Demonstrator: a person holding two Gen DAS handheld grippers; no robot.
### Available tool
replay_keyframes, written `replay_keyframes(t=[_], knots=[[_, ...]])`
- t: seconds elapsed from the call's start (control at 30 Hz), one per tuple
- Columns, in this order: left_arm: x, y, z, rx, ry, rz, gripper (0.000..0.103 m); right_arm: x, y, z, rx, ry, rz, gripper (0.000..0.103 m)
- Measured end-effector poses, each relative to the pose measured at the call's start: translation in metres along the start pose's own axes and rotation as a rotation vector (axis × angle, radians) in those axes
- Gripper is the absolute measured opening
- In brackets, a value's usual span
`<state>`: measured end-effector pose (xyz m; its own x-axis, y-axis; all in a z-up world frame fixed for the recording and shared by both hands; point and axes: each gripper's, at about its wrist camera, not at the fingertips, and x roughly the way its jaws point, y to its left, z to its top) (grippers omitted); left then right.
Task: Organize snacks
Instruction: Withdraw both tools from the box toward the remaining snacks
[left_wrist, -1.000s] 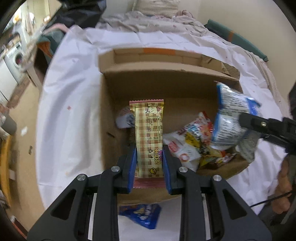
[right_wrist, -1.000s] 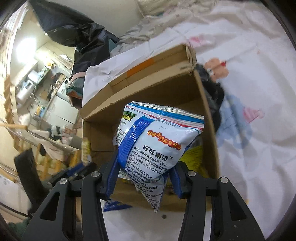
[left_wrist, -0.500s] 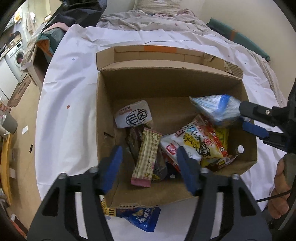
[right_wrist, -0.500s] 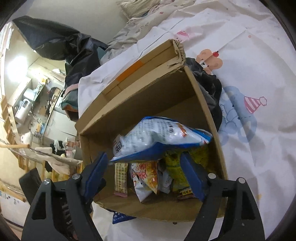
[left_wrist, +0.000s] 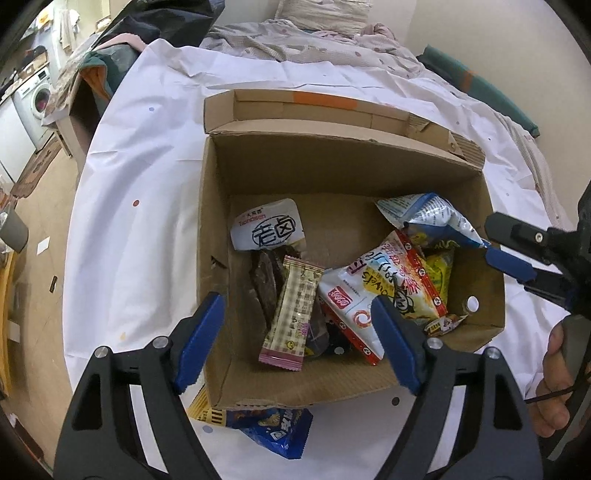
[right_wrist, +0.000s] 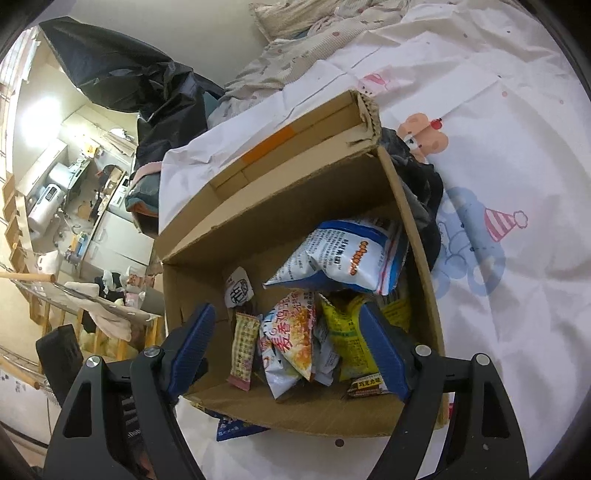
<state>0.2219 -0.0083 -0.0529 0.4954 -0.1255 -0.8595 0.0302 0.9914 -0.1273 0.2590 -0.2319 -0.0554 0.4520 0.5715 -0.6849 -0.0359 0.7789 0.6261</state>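
The cardboard box (left_wrist: 343, 177) on the white sheet (left_wrist: 147, 155) holds most snacks, the blue-white bag (right_wrist: 347, 254) at its far right. One blue packet (left_wrist: 273, 428) lies outside (under the near wall), so packing appears unfinished. The left gripper (left_wrist: 295, 336) and right gripper (right_wrist: 286, 349) are both spread, empty.

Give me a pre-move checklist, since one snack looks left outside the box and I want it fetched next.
1. Left gripper open and empty: ok.
2. Right gripper open and empty: ok.
3. Plaid wafer bar lying inside cardboard box: ok.
4. Blue-and-white bag resting in the box on other packets: ok.
5. Blue packet outside, partly under the box's near edge: not ok.
6. Whether that packet slides free easily: cannot tell.
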Motion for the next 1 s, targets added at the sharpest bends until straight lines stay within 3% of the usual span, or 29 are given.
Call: replay_keyframes(t=[0.33,0.57,0.73,1.0], knots=[[-0.014,0.011,-0.006,-0.049,-0.001,0.005,0.079,-0.006,-0.002,-0.011,-0.045,0.002,-0.04,0.083],[-0.036,0.02,-0.015,-0.055,-0.029,0.02,0.079,-0.036,-0.005,-0.028,-0.031,-0.011,-0.027,0.083],[-0.05,0.035,-0.031,-0.107,-0.023,-0.001,0.079,-0.048,0.003,-0.045,-0.068,-0.011,-0.034,0.083],[-0.065,0.055,-0.063,-0.167,-0.005,0.032,0.079,-0.063,0.004,-0.082,-0.074,0.018,-0.054,0.083]])
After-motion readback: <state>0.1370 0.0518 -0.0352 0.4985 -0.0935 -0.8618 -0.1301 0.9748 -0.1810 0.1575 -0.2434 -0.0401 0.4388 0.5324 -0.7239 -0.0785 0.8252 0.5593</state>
